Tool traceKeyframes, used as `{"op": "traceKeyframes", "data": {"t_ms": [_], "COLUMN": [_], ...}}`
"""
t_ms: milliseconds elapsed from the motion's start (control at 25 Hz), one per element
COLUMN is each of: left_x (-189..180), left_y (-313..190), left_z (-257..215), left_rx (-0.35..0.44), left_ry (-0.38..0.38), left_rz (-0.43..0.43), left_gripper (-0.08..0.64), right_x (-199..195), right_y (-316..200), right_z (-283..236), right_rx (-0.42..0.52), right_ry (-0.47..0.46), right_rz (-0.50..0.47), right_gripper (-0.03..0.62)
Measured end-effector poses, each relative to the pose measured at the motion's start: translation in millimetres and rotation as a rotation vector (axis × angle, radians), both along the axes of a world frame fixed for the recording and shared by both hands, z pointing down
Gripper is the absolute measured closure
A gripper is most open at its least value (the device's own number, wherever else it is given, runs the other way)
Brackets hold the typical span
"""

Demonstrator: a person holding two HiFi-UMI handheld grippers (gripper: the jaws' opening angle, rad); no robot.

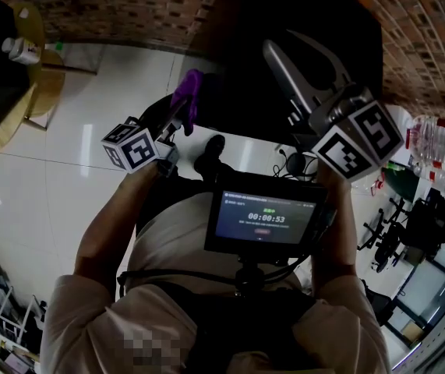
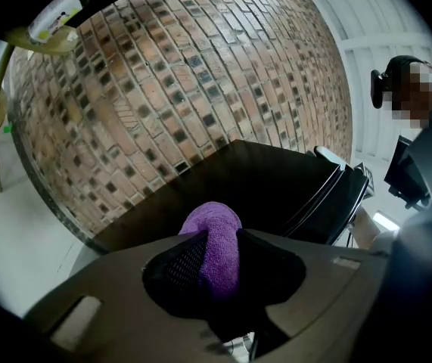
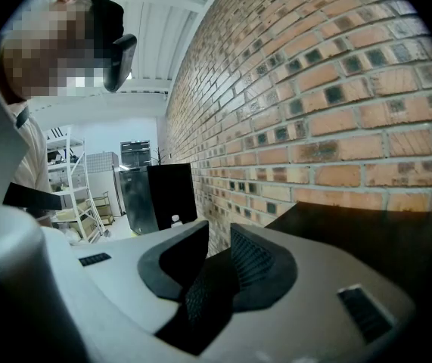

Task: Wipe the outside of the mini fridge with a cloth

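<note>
Tightly in left claw (image 2: pixel 217 240), purple cloth (image 2: pixel 212 224)

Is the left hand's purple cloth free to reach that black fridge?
Probably yes: the left gripper holds the purple cloth right before the black fridge, with nothing visible between them.

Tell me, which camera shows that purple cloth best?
The left gripper view: the purple cloth fills the centre, pinched between the left gripper's jaws, its towelling nap clear. The head view shows it small, a purple tuft against the dark mini fridge. The right gripper view does not show it.
</note>
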State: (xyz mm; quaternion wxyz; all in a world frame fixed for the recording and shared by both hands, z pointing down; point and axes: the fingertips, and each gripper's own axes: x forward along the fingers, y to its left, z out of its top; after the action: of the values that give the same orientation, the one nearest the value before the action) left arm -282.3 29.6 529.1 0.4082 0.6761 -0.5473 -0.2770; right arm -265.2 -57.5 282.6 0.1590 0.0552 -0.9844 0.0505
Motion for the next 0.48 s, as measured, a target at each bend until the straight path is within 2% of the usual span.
{"op": "traceKeyframes", "data": {"t_ms": [200,480], "left_x": [0.3,-0.8], "left_y": [0.9,0.5], "left_z": [21.6,59.3], "left_rx": [-0.029,-0.098], "left_ry": [-0.014,-0.082], "left_rz": [-0.009,-0.016], "left_gripper": [0.445,0.445], "right_x": [-0.4,-0.9], "right_y": [0.4,0.7], "right_z": [-0.6,-1.6], "right_rx": [0.0,0.002], "right_ry": [0.001,0.002], "right_rz": [0.0,0.003], "right_gripper": [0.509,0.509]}}
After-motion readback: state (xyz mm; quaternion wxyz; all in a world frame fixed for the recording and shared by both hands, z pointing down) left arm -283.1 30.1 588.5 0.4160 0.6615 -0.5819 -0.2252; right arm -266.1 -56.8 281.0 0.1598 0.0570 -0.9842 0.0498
